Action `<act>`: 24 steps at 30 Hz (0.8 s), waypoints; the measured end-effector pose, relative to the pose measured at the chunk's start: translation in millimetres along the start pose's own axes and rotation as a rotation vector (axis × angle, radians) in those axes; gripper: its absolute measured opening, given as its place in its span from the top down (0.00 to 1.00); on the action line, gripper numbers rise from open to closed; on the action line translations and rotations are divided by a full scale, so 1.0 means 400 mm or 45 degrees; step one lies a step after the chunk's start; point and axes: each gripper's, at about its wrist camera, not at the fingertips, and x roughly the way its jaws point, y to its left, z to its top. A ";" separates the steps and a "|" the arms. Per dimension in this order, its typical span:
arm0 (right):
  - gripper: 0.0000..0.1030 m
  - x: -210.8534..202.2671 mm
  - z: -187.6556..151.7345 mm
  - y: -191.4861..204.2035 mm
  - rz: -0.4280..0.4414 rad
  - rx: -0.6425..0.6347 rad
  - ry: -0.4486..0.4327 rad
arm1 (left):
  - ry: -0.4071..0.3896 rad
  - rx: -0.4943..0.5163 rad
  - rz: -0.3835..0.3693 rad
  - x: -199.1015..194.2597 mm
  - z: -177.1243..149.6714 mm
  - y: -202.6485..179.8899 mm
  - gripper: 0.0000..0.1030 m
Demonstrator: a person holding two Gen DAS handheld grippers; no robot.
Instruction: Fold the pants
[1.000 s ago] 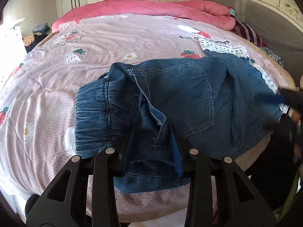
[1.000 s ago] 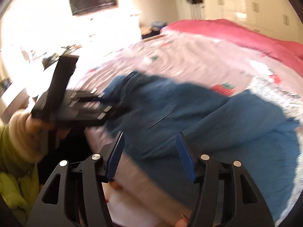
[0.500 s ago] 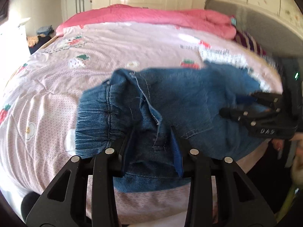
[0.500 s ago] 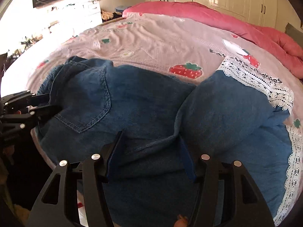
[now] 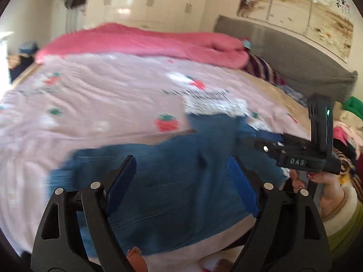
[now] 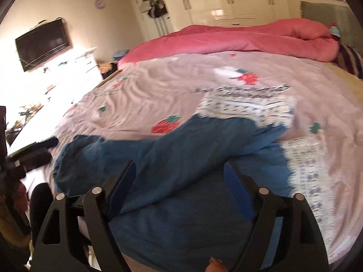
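Denim pants (image 5: pixel 181 181) lie crumpled on pink strawberry-print bedspread (image 5: pixel 90 104) near bed's front edge, blurred in both views. Left gripper (image 5: pixel 181 176) jaws just opened, spread wide above fabric, nothing pinched. Right gripper (image 6: pixel 179 176) likewise just opened, apparently clear of cloth. Left view alone shows right gripper from side, lettering "DAS" on it, plus wall painting (image 5: pixel 295 11). Right view alone shows wall TV (image 6: pixel 42 44).

Both wrist views look down along their jaws, close over the bed (image 5: pixel 95 95), sharing the denim pants (image 5: pixel 181 181).
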 end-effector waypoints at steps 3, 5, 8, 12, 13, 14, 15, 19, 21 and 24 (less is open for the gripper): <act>0.19 -0.004 0.017 -0.033 -0.043 0.007 -0.005 | 0.108 -0.014 -0.093 0.101 -0.009 -0.037 0.42; 0.18 0.000 0.030 -0.055 -0.076 0.006 -0.003 | 0.187 -0.021 -0.130 0.156 -0.021 -0.055 0.51; 0.18 0.017 0.053 -0.084 -0.087 0.015 0.011 | 0.270 -0.033 -0.140 0.218 -0.037 -0.054 0.68; 0.18 0.067 0.100 -0.098 -0.101 0.000 0.056 | 0.303 -0.051 -0.186 0.256 -0.051 -0.055 0.98; 0.18 0.083 0.114 -0.099 -0.103 -0.010 0.067 | 0.295 -0.047 -0.188 0.257 -0.054 -0.056 1.00; 0.18 0.105 0.132 -0.099 -0.112 -0.025 0.085 | 0.283 -0.054 -0.211 0.256 -0.059 -0.054 1.00; 0.18 0.126 0.150 -0.098 -0.118 -0.035 0.102 | 0.274 -0.066 -0.231 0.253 -0.063 -0.051 1.00; 0.18 0.235 0.235 -0.080 -0.112 -0.086 0.175 | 0.251 -0.055 -0.274 0.250 -0.072 -0.047 1.00; 0.18 0.308 0.282 -0.060 -0.119 -0.149 0.220 | 0.260 -0.063 -0.297 0.251 -0.075 -0.046 1.00; 0.19 0.413 0.326 -0.043 -0.156 -0.229 0.309 | 0.267 -0.084 -0.321 0.251 -0.074 -0.046 1.00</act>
